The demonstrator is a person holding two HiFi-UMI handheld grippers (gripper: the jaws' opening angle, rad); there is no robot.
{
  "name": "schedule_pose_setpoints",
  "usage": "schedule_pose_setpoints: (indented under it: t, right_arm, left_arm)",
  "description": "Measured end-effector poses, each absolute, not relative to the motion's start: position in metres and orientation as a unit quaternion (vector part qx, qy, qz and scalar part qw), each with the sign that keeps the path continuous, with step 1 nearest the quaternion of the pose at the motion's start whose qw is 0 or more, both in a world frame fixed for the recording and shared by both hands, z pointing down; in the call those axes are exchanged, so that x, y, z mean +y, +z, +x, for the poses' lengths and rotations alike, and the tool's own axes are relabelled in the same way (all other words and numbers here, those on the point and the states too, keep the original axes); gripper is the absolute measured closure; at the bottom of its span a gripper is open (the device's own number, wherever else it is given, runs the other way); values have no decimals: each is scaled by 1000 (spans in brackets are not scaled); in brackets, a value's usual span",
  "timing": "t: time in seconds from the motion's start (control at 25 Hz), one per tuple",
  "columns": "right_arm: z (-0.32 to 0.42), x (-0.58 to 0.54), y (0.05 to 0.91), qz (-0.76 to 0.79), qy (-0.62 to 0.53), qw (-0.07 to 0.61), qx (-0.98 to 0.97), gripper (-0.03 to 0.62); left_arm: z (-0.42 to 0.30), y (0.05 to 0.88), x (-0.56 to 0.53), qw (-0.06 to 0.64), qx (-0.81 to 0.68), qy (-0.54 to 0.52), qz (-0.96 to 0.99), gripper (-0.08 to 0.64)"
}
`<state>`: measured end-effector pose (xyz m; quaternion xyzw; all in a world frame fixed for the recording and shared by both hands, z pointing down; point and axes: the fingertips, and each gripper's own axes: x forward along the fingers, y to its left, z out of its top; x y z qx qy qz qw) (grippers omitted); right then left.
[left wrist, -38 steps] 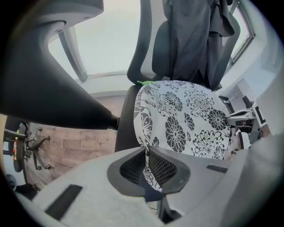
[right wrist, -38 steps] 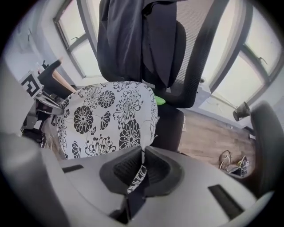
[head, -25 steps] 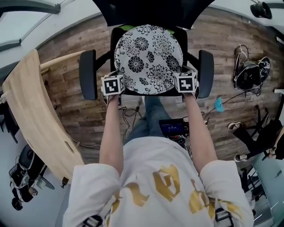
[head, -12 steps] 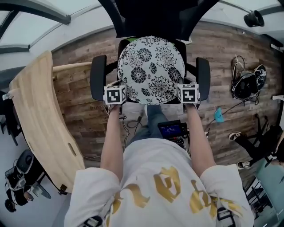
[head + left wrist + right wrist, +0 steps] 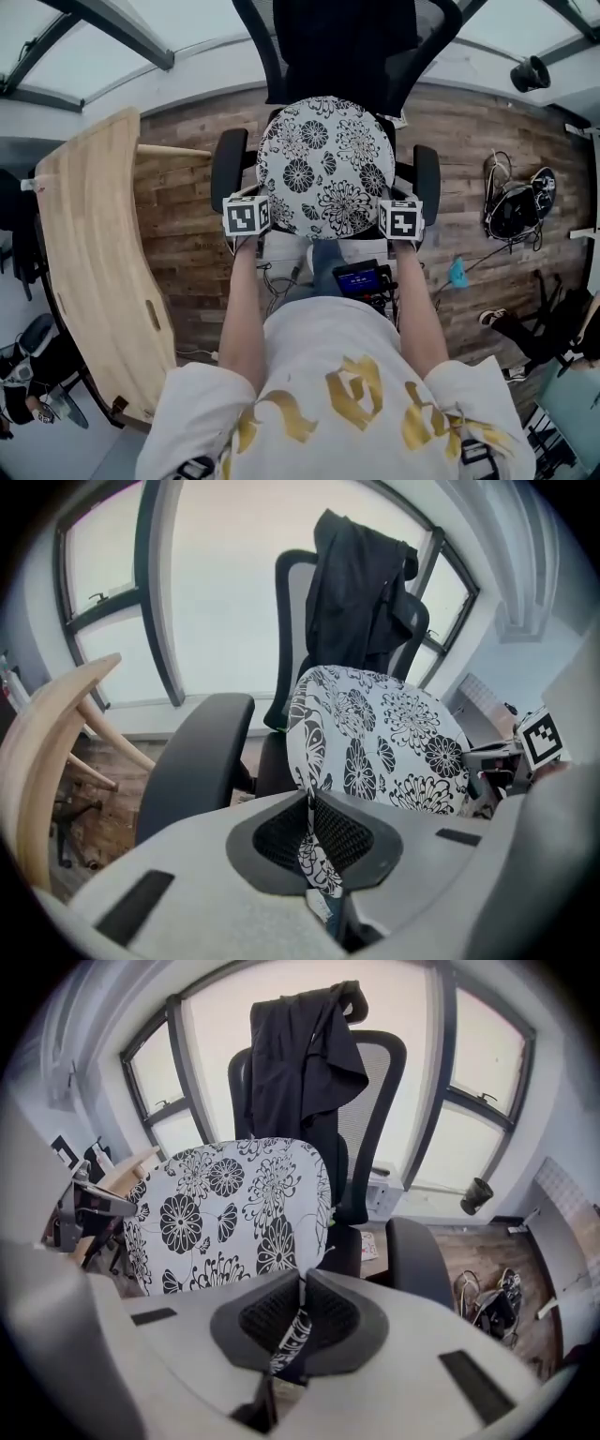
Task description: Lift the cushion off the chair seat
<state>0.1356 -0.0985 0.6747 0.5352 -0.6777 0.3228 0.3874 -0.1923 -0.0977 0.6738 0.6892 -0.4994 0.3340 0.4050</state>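
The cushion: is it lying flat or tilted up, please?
Tilted up: the cushion stands steeply, left tool and right tool pinching its edge.

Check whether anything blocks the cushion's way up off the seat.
Nothing visible does. The left gripper and right gripper are shut on the front edge of the cushion; the armrests only flank it.

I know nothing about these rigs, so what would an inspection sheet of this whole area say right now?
Surface: office chair, seat hidden under the cushion in the head view.
Job's things: cushion, flowered, tilted up, pinched at its near edge on both sides.
Clutter: curved wooden board at left; small blue thing; dark jacket over the chair back.
Tongs: left tongs shut on cushion fabric; right tongs likewise.
Cables: tangle with black gear on the floor at right.
Surroundings: plank floor; large windows.
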Motion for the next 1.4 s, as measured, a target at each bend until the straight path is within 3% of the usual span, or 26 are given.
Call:
schedule_pose_setpoints:
  t: [0.16,0.48,1.4]
  right_arm:
    - [138,-98,647,551,327,346,-685,569]
    - [140,-87,616,555,305,328,-702,569]
    - [149,-60,564,580,280,287,-709,569]
  left_arm:
    - [-205,644,-103,378,-523,314,696,538]
    - [-227,604,-104,339,-556,291,700,538]
    - [-222,560,-84,306,-558,249,730,538]
